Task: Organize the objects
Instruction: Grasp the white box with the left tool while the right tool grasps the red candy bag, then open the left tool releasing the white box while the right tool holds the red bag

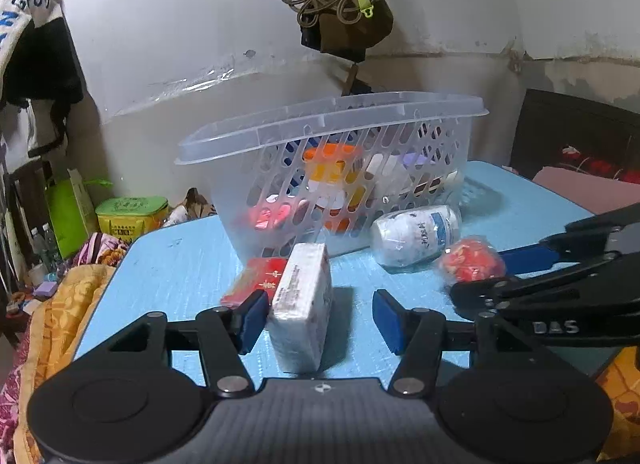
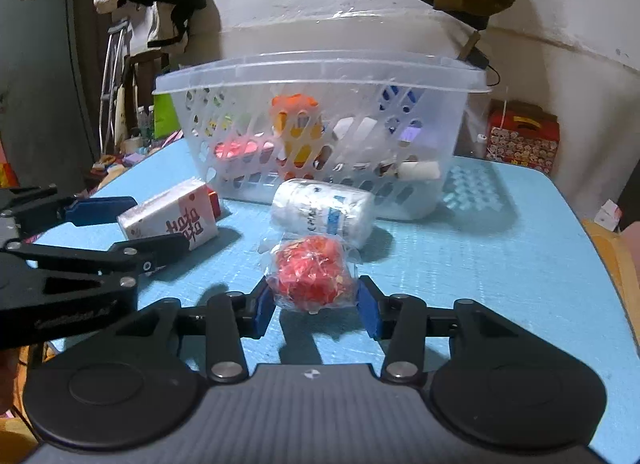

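A white wrapped box point(image 1: 302, 304) stands on edge on the blue table point(image 1: 180, 264). My left gripper point(image 1: 318, 322) is open around it, the left pad near it, the right pad apart. A red box point(image 1: 254, 284) lies behind it. My right gripper point(image 2: 316, 306) is open around a red item in clear wrap point(image 2: 312, 278), pads close to its sides. A white bottle point(image 2: 322, 216) lies behind it. A clear slotted basket point(image 2: 320, 76) with several items stands at the back. In the right wrist view the white box point(image 2: 172, 216) sits between the left gripper's fingers point(image 2: 100, 210).
The table's left edge borders a patterned blanket point(image 1: 60, 304). A green tin point(image 1: 130, 216) and bottles stand beyond it. A bag point(image 1: 340, 16) hangs on the wall above the basket. A red gift box point(image 2: 522, 138) stands at the back right.
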Available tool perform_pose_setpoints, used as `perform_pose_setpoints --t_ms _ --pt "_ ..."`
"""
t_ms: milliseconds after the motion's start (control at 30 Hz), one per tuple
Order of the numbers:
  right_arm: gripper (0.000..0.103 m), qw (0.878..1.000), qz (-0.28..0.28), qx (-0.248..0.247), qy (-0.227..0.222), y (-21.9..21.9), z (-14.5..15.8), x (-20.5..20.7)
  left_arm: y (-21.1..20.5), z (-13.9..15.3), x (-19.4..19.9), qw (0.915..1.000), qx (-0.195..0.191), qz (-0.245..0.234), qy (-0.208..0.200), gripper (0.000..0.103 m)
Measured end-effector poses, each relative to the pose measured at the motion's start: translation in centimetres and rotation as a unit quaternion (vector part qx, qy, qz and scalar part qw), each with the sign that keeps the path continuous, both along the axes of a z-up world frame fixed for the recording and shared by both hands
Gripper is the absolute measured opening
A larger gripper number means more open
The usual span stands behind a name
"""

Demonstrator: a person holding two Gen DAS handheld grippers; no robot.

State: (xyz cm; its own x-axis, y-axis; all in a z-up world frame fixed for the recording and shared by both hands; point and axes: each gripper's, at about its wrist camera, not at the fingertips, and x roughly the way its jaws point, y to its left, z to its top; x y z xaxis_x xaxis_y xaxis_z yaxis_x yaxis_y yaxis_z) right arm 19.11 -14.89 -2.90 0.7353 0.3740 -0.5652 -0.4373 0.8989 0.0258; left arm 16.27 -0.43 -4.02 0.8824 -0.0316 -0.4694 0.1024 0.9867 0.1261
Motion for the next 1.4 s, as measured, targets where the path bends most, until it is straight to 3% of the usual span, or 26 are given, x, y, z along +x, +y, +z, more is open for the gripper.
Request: perform_pose_setpoints --t_ms 33,100,133,167,700,1000,1400 --pt "0.048 1.000 -0.001 0.002 -0.001 -0.2 0.1 -0.1 0.0 0.0 0.1 1.0000 -0.001 0.003 0.001 0.061" --pt "0.048 1.000 -0.003 0.007 0.000 -0.6 0.3 -0.2 0.0 -0.1 0.3 1.0000 -0.003 0.007 0.003 0.051" --pt "0.048 1.000 -0.004 0.010 0.000 -0.8 0.4 -0.2 0.0 0.0 0.3 0.9999 0.001 0.011 0.003 0.035" --pt "0.048 1.000 -0.006 0.011 0.000 -0.9 0.6 -0.3 0.0 0.0 0.3 0.9999 0.004 0.013 0.004 0.031" --pt "0.047 0.999 -0.020 0.027 -0.023 -2.6 2.1 -0.8 -0.9 1.7 -1.8 0.9992 0.019 -0.005 -0.034 0.031" --pt "0.047 0.997 -0.019 0.055 -0.058 -4.9 4.0 -2.1 0.3 2.8 -2.4 0.9990 -0.006 0.000 -0.044 0.029" --pt "0.047 0.997 -0.010 0.062 -0.038 -5.2 3.5 -1.6 1.0 2.1 -2.0 0.9994 -0.003 0.002 -0.033 0.027"
